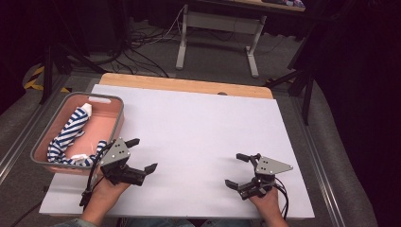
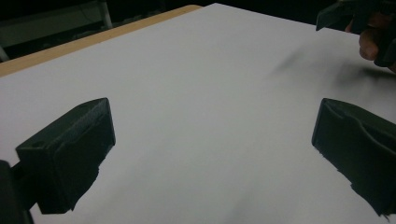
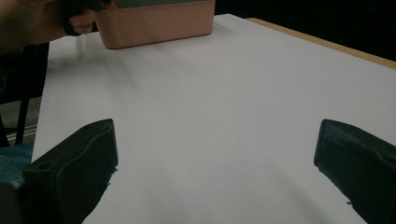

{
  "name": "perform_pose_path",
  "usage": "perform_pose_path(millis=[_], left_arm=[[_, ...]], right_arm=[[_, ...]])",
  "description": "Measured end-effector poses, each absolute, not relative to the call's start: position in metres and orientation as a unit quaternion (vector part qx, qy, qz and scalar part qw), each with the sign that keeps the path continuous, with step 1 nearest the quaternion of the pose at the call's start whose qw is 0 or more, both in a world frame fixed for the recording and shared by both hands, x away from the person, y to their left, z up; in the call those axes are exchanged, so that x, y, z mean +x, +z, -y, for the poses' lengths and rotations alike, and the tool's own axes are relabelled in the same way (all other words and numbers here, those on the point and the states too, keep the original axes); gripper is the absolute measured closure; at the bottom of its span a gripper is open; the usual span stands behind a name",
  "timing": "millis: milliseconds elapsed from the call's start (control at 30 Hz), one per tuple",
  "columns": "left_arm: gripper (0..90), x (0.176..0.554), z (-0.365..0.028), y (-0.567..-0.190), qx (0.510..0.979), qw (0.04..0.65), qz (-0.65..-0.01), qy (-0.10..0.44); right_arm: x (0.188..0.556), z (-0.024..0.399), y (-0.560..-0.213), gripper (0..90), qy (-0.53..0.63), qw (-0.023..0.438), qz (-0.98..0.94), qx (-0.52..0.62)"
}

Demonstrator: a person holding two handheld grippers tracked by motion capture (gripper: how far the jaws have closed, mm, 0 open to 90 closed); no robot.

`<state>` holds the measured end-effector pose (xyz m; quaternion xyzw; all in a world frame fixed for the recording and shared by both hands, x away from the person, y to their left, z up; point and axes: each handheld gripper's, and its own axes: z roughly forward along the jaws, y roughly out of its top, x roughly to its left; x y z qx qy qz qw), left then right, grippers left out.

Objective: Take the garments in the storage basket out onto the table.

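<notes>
While both spread | left claw [image 1: 141, 155], right claw [image 1: 237, 170] | smooth white sheet [image 1: 198, 127]

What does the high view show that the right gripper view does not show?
High view alone: the blue-and-white striped cloth lying inside the pink bin, the wooden table edge along the far side, and the floor with cables beyond it. Right gripper view alone: a close look along the right claw, its jaws standing wide apart over bare sheet. Both: the white sheet, the pink bin, and the left hand.
</notes>
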<state>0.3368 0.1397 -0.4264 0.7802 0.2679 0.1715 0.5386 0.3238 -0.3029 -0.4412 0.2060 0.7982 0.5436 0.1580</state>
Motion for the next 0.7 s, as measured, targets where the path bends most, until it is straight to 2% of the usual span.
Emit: perform_pose_path(millis=[567, 700], left_arm=[[0.9, 0.344, -0.156, -0.403, 0.792, 0.520, -0.281, 0.156], [0.9, 0.347, -0.163, -0.392, 0.802, 0.500, -0.280, 0.171]], right_arm=[[0.328, 0.297, -0.448, 0.0, 0.528, 0.144, -0.812, 0.204], [0.328, 0.296, -0.449, 0.0, 0.525, 0.142, -0.814, 0.204]])
